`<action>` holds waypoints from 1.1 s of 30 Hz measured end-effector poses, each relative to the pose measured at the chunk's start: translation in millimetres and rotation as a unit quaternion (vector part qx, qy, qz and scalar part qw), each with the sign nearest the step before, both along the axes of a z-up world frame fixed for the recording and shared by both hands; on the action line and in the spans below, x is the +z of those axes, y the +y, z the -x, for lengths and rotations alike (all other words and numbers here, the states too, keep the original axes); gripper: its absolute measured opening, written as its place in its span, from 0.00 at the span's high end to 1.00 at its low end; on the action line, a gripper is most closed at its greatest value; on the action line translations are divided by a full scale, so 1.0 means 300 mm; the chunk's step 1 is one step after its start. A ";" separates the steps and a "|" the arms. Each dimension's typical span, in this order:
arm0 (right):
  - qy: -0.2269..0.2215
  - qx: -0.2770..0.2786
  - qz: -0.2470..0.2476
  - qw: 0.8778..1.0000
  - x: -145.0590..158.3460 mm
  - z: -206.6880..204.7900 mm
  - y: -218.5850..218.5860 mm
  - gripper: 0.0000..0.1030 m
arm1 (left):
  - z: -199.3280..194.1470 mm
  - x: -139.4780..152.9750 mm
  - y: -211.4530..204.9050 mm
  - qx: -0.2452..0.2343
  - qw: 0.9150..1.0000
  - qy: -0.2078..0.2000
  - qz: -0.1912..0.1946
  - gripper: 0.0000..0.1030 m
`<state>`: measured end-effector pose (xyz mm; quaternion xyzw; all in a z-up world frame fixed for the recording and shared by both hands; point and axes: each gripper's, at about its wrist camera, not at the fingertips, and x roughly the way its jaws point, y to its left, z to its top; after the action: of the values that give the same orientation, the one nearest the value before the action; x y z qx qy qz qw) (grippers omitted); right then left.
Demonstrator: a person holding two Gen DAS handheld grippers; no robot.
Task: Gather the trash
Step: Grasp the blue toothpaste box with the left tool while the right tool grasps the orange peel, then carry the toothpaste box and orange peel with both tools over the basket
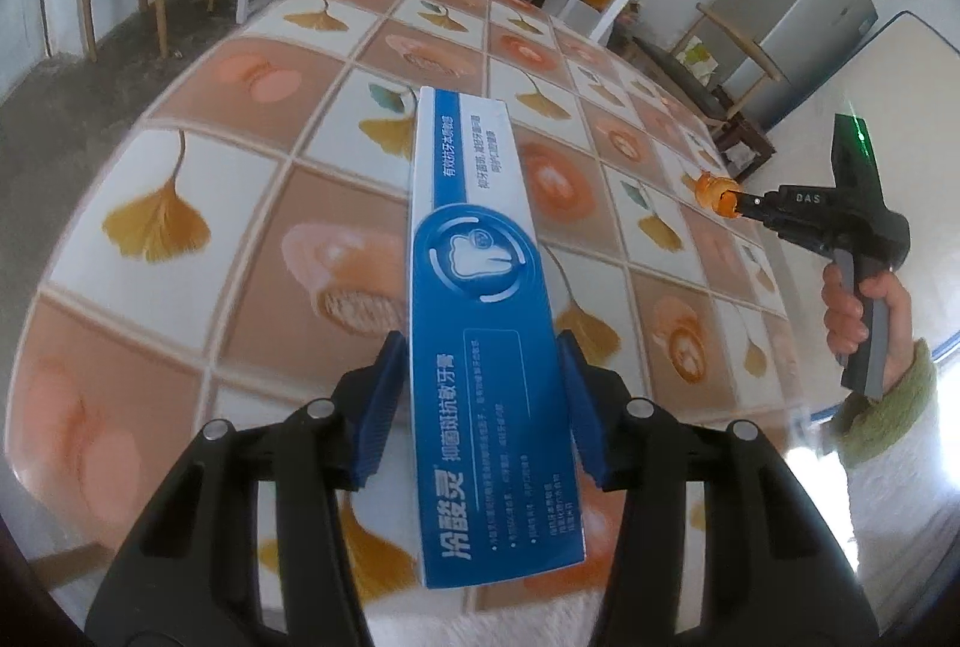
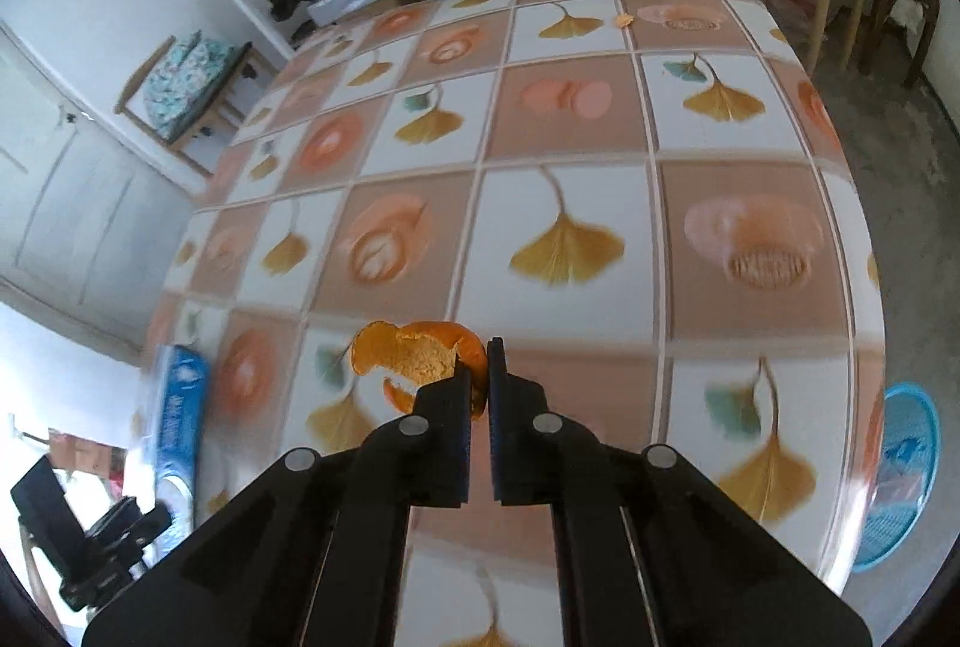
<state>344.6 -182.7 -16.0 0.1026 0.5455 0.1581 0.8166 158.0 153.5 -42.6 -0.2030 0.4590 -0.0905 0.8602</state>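
The left tool [image 1: 480,395] is gripping a blue toothpaste box [image 1: 474,287] lifted off the bench [image 1: 240,203], while the right tool [image 2: 478,395] is pinching orange peel [image 2: 414,353], both seemingly bound for the blue basket [image 2: 906,473] beside it.

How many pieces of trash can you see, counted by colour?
Blue and white: 1, the long cardboard toothpaste box, held in the left tongs.
Orange: 2, the curled orange peel pinched in the right tongs, and a small orange scrap lying at the table's far edge.
Total: 3
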 end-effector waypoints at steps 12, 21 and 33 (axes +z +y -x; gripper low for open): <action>0.042 -0.016 -0.123 0.991 0.005 0.288 -0.085 0.95 | 0.115 0.017 -0.078 -0.028 0.998 0.003 0.061 0.54; 0.036 -0.039 -0.170 0.984 0.026 0.407 -0.158 0.95 | 0.146 0.076 -0.129 -0.039 0.997 -0.019 0.061 0.54; -0.003 -0.092 -0.216 0.972 0.071 0.563 -0.398 0.95 | 0.163 0.165 -0.315 -0.090 0.993 -0.031 0.065 0.54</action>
<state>175.7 -302.1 5.3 0.3253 0.4845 0.1969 0.7878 109.1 59.0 6.9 -0.2131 0.4413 -0.2036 0.8475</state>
